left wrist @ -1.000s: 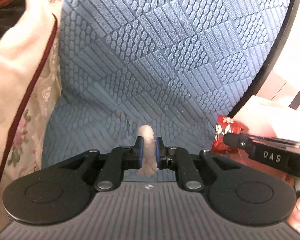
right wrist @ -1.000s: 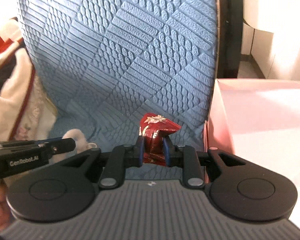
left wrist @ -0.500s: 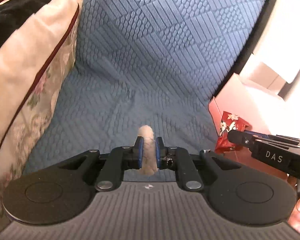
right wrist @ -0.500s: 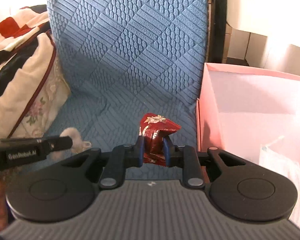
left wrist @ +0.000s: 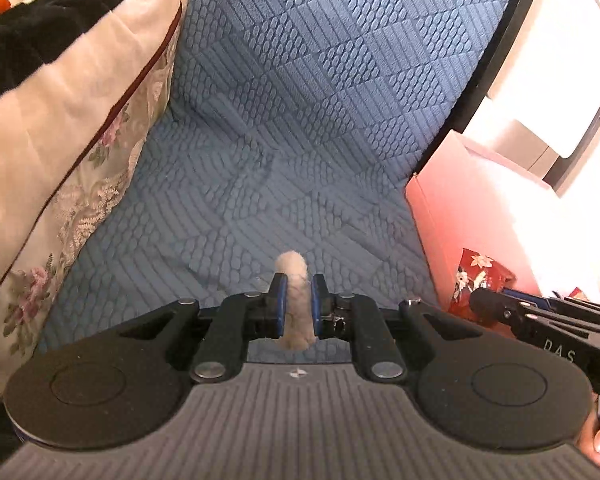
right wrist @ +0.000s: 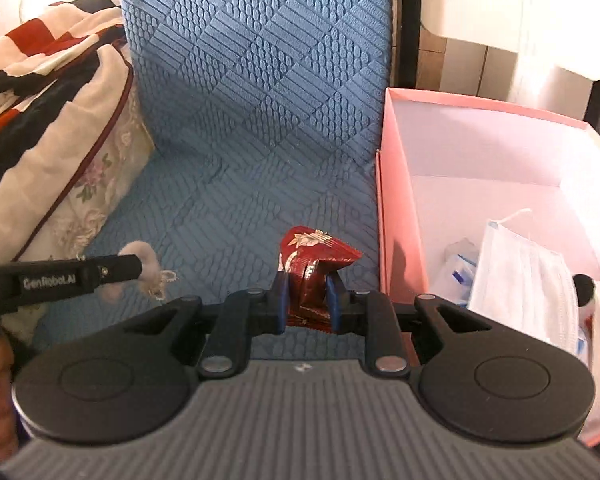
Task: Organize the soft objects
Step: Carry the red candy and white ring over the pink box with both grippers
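My left gripper (left wrist: 298, 286) is shut on a small fluffy beige plush piece (left wrist: 295, 300), held above the blue quilted seat (left wrist: 236, 216). In the right wrist view that same plush piece (right wrist: 150, 266) shows at the left, with a thin cord hanging from it. A red floral pouch (right wrist: 314, 264) is pinched between the pads of my right gripper (right wrist: 307, 286), just left of the pink box (right wrist: 396, 216). From the left wrist view the red pouch (left wrist: 478, 280) appears at the right, against the pink box (left wrist: 440, 216).
The pink box holds a white face mask (right wrist: 520, 276), small packets and a black-and-white soft item (right wrist: 588, 292). A floral cushion (left wrist: 60, 184) with a striped blanket (right wrist: 40, 52) fills the seat's left side. The blue backrest (right wrist: 260, 60) rises behind.
Both grippers have pulled back and to the right with their loads. More of the seat and the pink box's inside has come into view.
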The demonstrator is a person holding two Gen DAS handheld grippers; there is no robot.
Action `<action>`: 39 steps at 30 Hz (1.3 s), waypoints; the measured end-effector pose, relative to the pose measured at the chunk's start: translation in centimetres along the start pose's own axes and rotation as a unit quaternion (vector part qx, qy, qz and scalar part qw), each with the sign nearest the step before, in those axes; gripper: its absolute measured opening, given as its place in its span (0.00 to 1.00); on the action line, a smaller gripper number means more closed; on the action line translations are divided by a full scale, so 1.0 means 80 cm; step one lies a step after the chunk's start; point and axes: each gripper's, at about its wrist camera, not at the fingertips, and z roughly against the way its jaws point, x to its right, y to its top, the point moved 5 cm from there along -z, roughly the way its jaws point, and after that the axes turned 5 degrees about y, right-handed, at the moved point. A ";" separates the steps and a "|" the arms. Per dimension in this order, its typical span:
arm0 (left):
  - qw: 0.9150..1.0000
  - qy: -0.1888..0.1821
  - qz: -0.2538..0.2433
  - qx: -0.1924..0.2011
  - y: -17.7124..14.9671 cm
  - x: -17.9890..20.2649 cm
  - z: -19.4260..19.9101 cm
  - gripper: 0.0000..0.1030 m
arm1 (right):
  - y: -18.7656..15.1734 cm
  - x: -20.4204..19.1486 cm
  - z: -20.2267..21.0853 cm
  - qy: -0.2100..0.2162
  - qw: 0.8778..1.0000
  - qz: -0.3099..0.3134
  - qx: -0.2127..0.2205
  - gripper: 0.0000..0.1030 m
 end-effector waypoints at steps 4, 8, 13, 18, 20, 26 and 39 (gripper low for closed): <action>1.000 -0.006 0.002 0.006 0.004 0.008 0.020 0.15 | 0.005 0.004 0.020 0.002 1.000 -0.004 0.012 0.23; 1.000 -0.011 0.012 0.013 0.012 0.016 0.038 0.15 | 0.014 0.011 0.038 0.005 1.000 -0.010 0.019 0.23; 1.000 -0.020 0.016 0.018 0.028 0.032 0.055 0.15 | 0.026 0.017 0.058 0.006 0.999 -0.004 0.033 0.23; 0.999 -0.034 0.007 0.022 0.041 0.056 0.068 0.15 | 0.042 0.027 0.083 -0.008 0.998 0.002 0.061 0.23; 0.999 -0.033 0.003 0.026 0.048 0.064 0.074 0.15 | 0.048 0.034 0.092 -0.010 0.998 -0.003 0.069 0.23; 0.998 -0.039 0.000 0.039 0.071 0.095 0.095 0.15 | 0.070 0.054 0.119 -0.004 0.996 -0.001 0.084 0.23; 0.996 -0.063 -0.023 0.060 0.106 0.197 0.127 0.15 | 0.109 0.118 0.184 -0.006 0.994 -0.003 0.112 0.23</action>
